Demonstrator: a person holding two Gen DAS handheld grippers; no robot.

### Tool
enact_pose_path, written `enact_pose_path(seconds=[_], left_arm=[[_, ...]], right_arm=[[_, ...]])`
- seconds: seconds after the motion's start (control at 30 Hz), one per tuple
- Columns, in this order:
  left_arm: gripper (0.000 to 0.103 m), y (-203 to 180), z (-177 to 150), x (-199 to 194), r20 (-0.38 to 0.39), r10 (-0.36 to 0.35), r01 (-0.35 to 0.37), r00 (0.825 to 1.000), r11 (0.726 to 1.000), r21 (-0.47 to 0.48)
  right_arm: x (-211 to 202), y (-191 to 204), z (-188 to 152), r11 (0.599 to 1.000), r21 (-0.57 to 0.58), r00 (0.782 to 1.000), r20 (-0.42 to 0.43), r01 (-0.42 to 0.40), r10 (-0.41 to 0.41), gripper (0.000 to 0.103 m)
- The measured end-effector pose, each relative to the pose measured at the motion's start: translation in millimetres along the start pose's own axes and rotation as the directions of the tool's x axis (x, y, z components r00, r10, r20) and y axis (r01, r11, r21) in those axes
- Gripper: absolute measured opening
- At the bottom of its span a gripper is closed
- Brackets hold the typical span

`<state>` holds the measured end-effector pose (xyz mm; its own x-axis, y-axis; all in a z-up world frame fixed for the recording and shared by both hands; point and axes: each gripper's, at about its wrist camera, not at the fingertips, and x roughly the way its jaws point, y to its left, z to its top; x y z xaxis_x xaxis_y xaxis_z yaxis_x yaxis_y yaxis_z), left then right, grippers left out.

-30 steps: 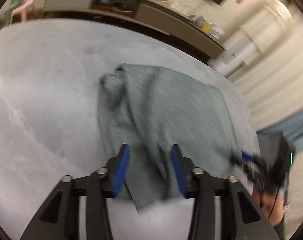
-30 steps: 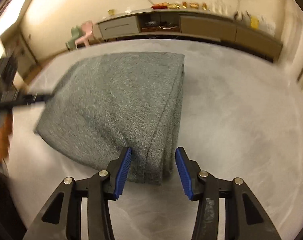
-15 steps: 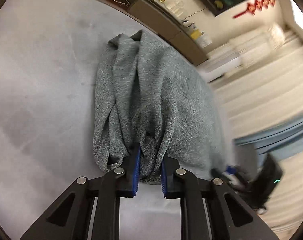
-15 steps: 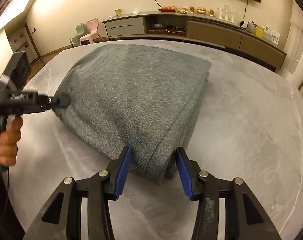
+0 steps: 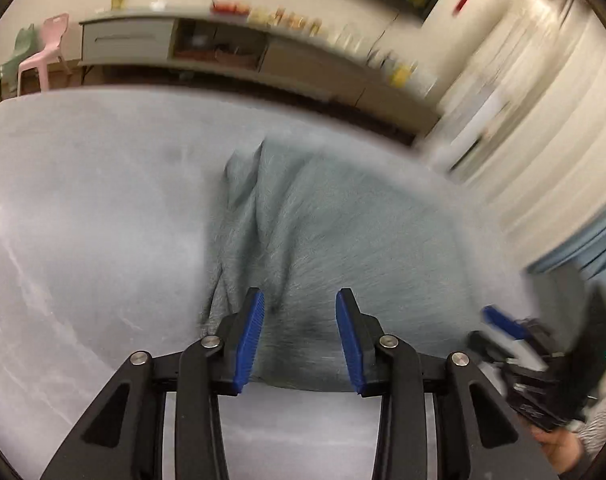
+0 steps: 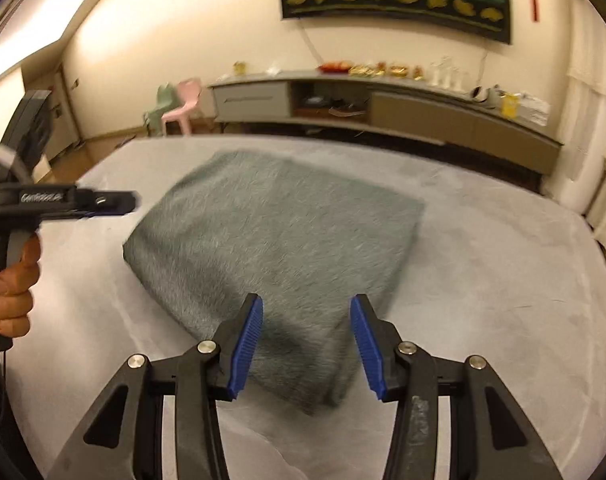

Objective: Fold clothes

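Grey garment (image 6: 271, 256), folded, frame centre on grey table (image 6: 503, 280); left gripper (image 5: 299, 332) and right gripper (image 6: 306, 342) both spread apart, holding nothing.

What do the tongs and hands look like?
Both tongs, left and right, are black with ribbed blue pads and silver rivets. The left one carries white lettering on its side, unreadable. The left hand is bare; a grey sleeve shows at the right.

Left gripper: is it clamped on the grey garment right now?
No. The left gripper has its blue pads spread wide, with the grey garment lying loose on the table between them.
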<state>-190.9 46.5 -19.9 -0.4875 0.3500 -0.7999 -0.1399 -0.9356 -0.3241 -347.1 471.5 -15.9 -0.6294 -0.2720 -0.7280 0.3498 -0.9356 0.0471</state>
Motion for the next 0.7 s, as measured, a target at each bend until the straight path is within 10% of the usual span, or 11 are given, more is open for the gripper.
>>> enact_pose_path(seconds=[0.23,0.43,0.7], left_arm=[[0.037,19,6,2,0.006,-0.043,0.043,0.999,0.997,-0.063],[0.047,-26,-17,-18,0.035,0.187,-0.189,0.982,0.979,0.080],[0.079,-60,-84,-76,0.149,0.224,-0.238,0.963,0.967,0.085]], right_arm=[[13,-22,5,0.999,0.040,0.999,-0.041,0.010,-0.008,0.051],[-16,-9,0,0.999,0.039,1.000,-0.001,0.021,-0.021,0.051],[-52,4,-42,0.993,0.107,0.998,-0.041,0.040,-0.036,0.052]])
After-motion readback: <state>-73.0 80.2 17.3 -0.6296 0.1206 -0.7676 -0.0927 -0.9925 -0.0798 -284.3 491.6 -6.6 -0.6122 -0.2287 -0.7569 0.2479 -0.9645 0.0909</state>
